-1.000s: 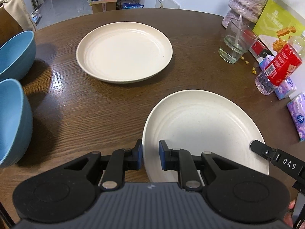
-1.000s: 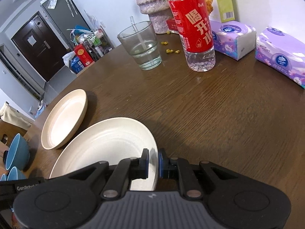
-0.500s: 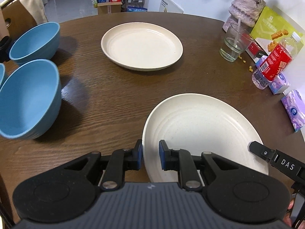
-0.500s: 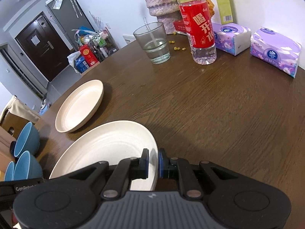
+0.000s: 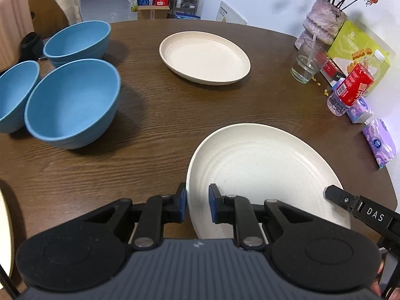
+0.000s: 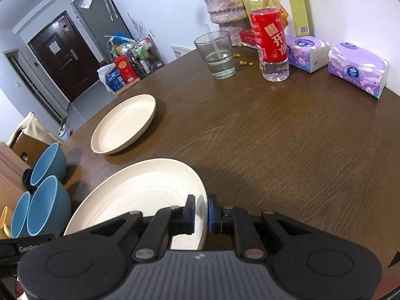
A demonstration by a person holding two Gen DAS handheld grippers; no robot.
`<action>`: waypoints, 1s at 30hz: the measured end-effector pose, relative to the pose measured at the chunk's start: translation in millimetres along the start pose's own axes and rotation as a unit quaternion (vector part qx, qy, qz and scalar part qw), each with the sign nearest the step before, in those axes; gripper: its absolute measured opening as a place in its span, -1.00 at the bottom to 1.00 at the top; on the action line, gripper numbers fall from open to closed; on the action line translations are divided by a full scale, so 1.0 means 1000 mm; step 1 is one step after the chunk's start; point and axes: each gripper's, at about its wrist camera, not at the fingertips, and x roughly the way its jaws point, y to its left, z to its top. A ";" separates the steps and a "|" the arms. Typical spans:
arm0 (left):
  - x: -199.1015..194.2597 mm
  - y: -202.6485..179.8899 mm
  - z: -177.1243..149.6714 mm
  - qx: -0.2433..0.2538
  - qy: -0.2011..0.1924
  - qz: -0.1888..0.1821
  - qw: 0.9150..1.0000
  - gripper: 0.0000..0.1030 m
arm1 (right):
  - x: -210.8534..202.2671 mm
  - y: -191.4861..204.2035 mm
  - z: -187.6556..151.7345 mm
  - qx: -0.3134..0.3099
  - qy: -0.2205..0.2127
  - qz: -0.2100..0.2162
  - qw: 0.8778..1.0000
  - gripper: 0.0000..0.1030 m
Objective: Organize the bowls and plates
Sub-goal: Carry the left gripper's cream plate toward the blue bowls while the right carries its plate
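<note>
Two tools, left tool [image 5: 197, 206] and right tool [image 6: 200, 211], clamped on opposite rims of cream plate [image 5: 265, 175], bare table [image 6: 287, 150] beyond.

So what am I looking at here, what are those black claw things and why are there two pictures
Each black claw is a hand-held gripper with a camera behind its fingers; one picture per hand. The left gripper and the right gripper pinch opposite edges of the same cream plate, which looks lifted off the brown table. Farther back lies a second plate. To the left are three blue bowls. At the right edge stand a glass, a bottle and tissue packs.
</note>
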 end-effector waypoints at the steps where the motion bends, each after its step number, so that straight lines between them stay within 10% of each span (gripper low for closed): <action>1: -0.004 0.003 -0.002 0.000 -0.002 0.000 1.000 -0.66 | -0.003 0.003 -0.002 -0.001 -0.001 0.000 1.000 -0.80; 30: -0.093 0.071 -0.087 -0.111 -0.032 0.059 0.992 -0.66 | -0.061 0.063 -0.071 -0.101 0.036 0.064 0.992 -0.80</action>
